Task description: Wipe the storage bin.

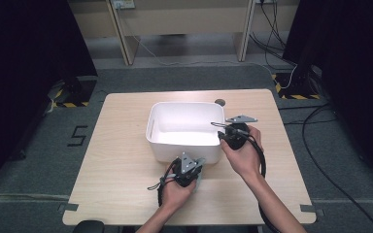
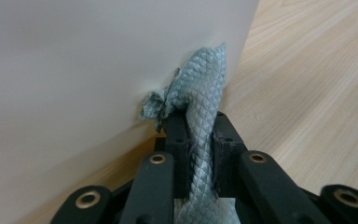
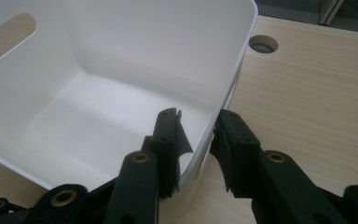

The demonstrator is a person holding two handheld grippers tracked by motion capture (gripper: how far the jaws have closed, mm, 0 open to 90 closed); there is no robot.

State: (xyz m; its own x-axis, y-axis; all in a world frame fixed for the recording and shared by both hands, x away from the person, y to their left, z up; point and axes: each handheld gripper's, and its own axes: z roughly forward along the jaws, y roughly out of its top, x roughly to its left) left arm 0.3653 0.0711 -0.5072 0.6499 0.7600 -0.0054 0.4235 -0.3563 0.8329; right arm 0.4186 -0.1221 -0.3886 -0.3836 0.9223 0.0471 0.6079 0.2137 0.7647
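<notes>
- Left tool (image 1: 190, 171) sits at the near outer wall of the white tub (image 1: 161, 145), jaws clamped tight on a grey-green scaled cloth (image 2: 200, 116).
- In the left gripper view, the cloth runs up between the jaws and its bunched tip presses against the tub wall straight ahead of the tool.
- Right tool (image 1: 222, 131) is at the tub's right-hand rim; in the right gripper view one jaw sits inside the wall, the other outside, straddling the rim (image 3: 223, 100).
- Whether those jaws actually pinch the wall is hard to judge; a sliver of gap seems to show on the outer side.
- The tub stands on the wooden tabletop (image 1: 121, 160), and beyond the right tool there's a round hole (image 3: 263, 44) in the wood.
</notes>
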